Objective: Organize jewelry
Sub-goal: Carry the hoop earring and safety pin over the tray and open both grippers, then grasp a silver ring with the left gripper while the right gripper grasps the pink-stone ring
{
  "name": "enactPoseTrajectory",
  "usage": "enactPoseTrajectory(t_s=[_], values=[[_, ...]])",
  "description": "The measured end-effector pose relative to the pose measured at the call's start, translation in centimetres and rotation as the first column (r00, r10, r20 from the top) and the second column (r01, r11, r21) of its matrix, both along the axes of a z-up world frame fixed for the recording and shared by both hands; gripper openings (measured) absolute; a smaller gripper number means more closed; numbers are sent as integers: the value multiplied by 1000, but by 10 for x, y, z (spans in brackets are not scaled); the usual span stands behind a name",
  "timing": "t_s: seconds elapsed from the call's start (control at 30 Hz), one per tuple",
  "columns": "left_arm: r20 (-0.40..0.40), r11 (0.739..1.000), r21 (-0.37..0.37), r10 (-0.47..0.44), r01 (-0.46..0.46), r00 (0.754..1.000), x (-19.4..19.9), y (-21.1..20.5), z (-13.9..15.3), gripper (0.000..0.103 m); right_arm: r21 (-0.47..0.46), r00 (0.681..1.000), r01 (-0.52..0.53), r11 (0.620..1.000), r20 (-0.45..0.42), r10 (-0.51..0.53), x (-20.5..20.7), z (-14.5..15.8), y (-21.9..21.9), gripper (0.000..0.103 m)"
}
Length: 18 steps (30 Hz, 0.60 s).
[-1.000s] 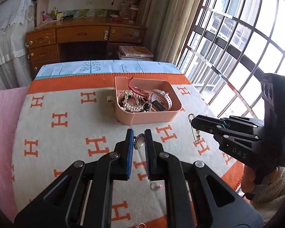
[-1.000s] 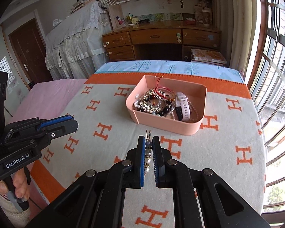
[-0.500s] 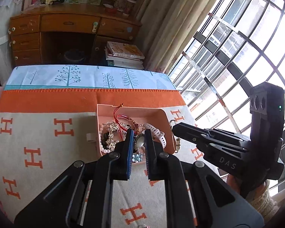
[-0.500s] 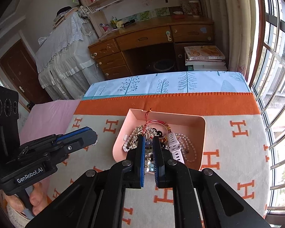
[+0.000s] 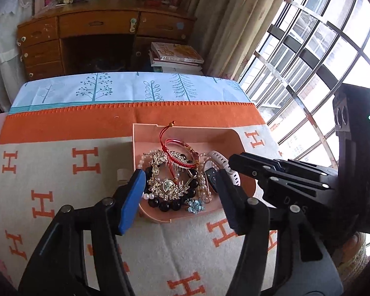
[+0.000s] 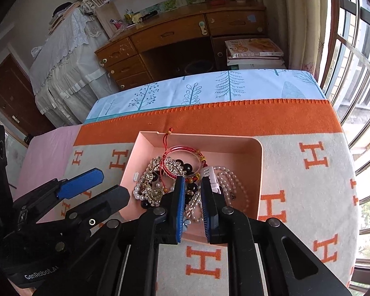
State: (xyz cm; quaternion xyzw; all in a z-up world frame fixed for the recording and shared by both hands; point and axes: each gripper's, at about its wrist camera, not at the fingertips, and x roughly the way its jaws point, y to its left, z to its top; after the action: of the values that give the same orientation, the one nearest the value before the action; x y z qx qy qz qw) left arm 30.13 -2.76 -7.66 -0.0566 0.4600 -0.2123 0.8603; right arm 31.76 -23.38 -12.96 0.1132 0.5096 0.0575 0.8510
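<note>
A pink tray (image 5: pixel 244 148) (image 6: pixel 256 170) sits on the orange-and-cream blanket, full of jewelry: a gold brooch (image 5: pixel 169 185) (image 6: pixel 155 192), red bangle (image 5: pixel 182 153), pearl strands (image 6: pixel 229 180), dark beads, a white watch strap (image 5: pixel 220 159) and a blue flower piece (image 5: pixel 194 206). My left gripper (image 5: pixel 181 180) is open wide and empty just above the tray's near end. My right gripper (image 6: pixel 193 192) is open a little, empty, over the tray's near middle; it also shows in the left wrist view (image 5: pixel 236 162).
The blanket (image 5: pixel 61 172) covers a bed with a blue tree-print sheet (image 5: pixel 135 88) at the far edge. Beyond stand a wooden desk (image 5: pixel 98 32), stacked books (image 5: pixel 177 56) and a barred window (image 5: pixel 320 49) on the right.
Both grippers moved forward over the tray and opened. The left one let go of the gold brooch, the right one of the pin; both now lie among the tray's jewelry.
</note>
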Motion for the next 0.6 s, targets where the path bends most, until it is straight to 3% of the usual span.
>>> enactPoseTrajectory(t_s=[0.13,0.27,0.5,0.6], values=[[41,999,6,50,-51,998,-26,18,6,56,-7,999,-7,1000,49,7,-24,13,-4,16],[77,996,1,90,-90,993,-55,35,14,56,-15,994,-27,1000,104,29,-56,27,-2,25],[163,989,3,144,-146,976,-111,63,34,57,-45,984,-77,996,157,83,-114,41,11,27],[193,986,12,159,-164,968,-136,72,40,62,-61,979,-102,993,169,111,-137,44,18,28]])
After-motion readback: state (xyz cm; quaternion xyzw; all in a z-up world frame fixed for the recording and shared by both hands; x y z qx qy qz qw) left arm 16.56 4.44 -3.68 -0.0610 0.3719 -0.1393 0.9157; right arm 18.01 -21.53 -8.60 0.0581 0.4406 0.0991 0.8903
